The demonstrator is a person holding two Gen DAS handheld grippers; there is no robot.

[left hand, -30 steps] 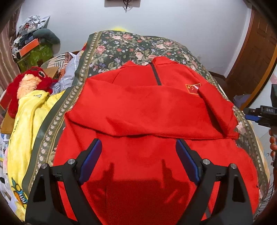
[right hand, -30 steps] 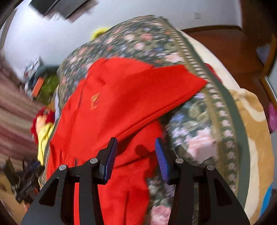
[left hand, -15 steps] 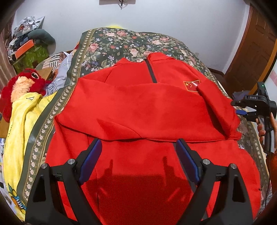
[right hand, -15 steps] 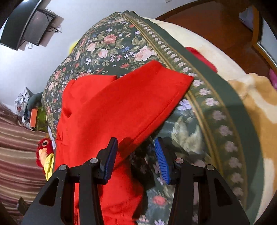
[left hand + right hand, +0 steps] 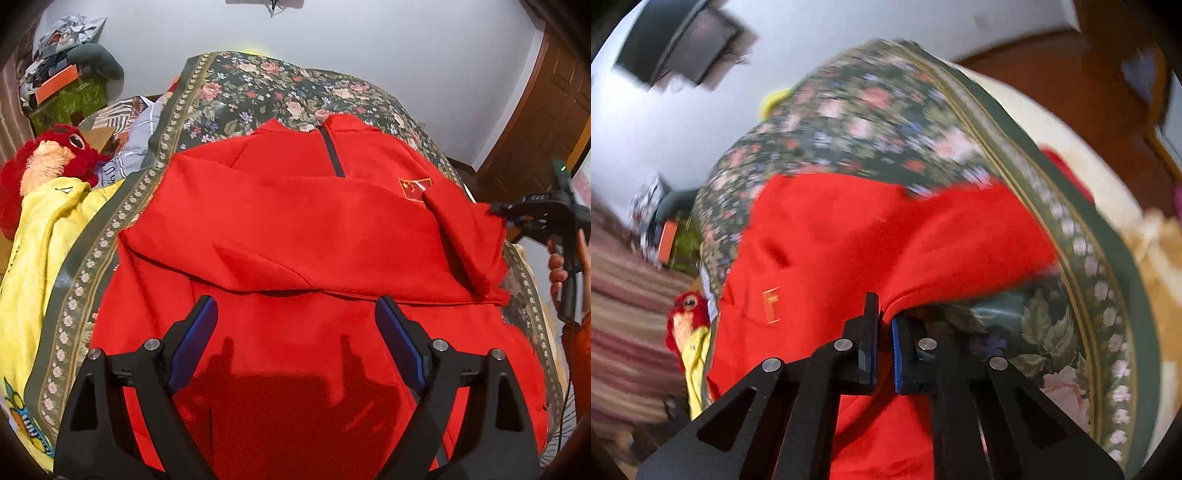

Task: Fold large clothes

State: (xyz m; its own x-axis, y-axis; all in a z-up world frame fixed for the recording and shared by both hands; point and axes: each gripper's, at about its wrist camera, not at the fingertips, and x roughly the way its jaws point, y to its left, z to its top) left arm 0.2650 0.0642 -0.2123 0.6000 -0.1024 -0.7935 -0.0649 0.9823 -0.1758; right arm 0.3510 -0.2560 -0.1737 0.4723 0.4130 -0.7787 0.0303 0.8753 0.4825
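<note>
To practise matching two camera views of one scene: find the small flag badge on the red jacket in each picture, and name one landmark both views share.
Left wrist view: the flag badge sits upper right of centre on the red jacket, right of the dark zip.
Right wrist view: it appears left of centre as a blurred gold mark, left of the right gripper.
Shared landmark: the red plush toy, at the left in both.

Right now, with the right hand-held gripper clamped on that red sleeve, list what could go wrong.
1. The right hand-held gripper pinches only the sleeve's thin folded edge, so the fabric may slip out when pulled.
2. The left hand-held gripper hangs open above the red jacket, pinning nothing; a pull could drag the body and undo the other sleeve's fold.
3. The sleeve lies near the edge of the floral bedspread and might slide off if dropped.
</note>
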